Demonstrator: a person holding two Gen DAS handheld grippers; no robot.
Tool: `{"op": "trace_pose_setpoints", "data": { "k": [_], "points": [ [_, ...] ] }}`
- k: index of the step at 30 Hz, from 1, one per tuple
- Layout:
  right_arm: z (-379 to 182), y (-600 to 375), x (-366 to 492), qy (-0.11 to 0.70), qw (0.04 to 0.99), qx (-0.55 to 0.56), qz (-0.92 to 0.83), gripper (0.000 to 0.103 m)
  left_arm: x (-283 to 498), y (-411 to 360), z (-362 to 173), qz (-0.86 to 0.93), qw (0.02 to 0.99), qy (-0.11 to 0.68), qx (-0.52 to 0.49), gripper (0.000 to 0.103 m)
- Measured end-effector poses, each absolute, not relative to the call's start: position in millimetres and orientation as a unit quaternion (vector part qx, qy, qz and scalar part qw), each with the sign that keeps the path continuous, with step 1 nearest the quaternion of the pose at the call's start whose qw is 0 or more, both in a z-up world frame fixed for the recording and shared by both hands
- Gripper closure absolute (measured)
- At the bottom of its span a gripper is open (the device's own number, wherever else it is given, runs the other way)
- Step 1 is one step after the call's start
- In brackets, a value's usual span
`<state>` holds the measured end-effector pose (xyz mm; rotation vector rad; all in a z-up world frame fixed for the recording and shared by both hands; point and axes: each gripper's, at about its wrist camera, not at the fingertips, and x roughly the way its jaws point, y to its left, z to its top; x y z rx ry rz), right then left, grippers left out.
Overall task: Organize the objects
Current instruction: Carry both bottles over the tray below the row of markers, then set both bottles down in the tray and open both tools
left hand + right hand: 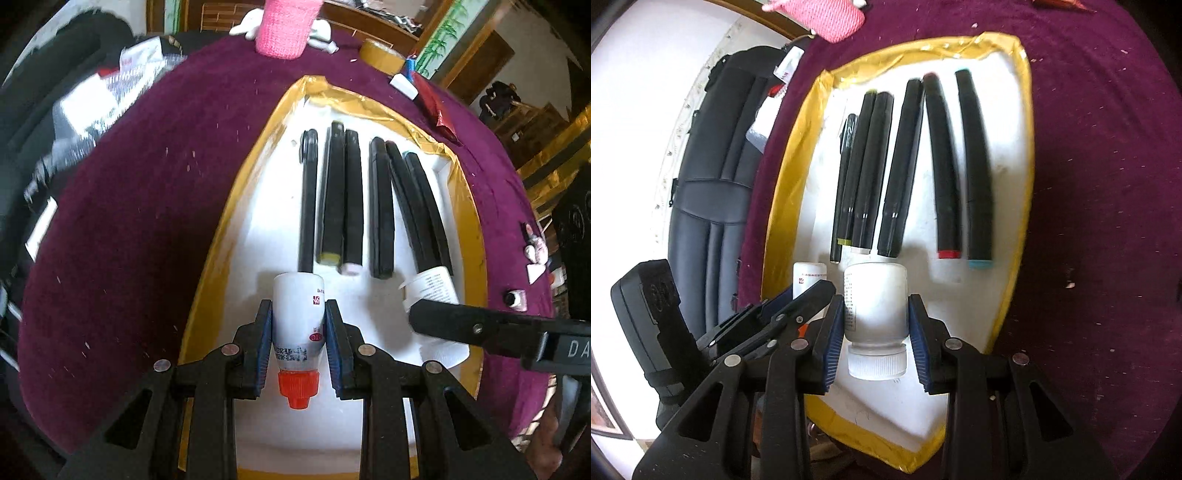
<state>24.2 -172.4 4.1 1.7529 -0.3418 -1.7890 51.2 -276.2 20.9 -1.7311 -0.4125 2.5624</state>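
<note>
Maroon tablecloth beneath your gold-rimmed white tray of black markers, your left gripper clamped on orange-capped bottle, right gripper clamped on white-capped bottle.

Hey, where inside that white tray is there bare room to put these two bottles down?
Bare white floor lies below the row of black markers, around the bottles, toward the gold-edged white tray's near rim. A strip right of the teal-capped marker is free too. The tray's far half is crowded.

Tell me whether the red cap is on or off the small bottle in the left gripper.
On. The red cap sits on the small bottle, pointing back toward the camera, between the left gripper pads.
</note>
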Motion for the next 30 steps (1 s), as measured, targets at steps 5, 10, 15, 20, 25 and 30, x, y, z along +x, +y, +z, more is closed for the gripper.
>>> {"op": "trace_pose_setpoints", "data": {
  "k": [5,10,15,20,25,30],
  "points": [
    [6.4,-187.7,27.6,-0.106,0.302,0.655,-0.685,0.071,44.2,-279.6,18.9,0.824,0.006,-0.119,-0.553,0.080],
    [5.0,-198.6,31.5,-0.086,0.302,0.653,-0.690,0.071,42.0,-285.6,22.2,0.823,0.012,-0.137,-0.552,0.077],
    [3.8,-201.1,30.7,-0.078,0.298,0.652,-0.692,0.071,40.2,-298.3,28.4,0.812,0.014,-0.177,-0.556,0.074],
    [2.1,-204.5,30.3,-0.067,0.297,0.655,-0.692,0.071,45.3,-305.8,43.0,0.815,0.010,-0.196,-0.546,0.066],
    [3.5,-212.0,35.1,-0.052,0.302,0.655,-0.691,0.071,47.1,-308.0,61.6,0.827,0.007,-0.199,-0.526,0.054],
    [13.7,-212.1,35.5,-0.046,0.305,0.643,-0.701,0.070,48.7,-307.9,71.7,0.837,0.001,-0.184,-0.515,0.054]
  ]
}}
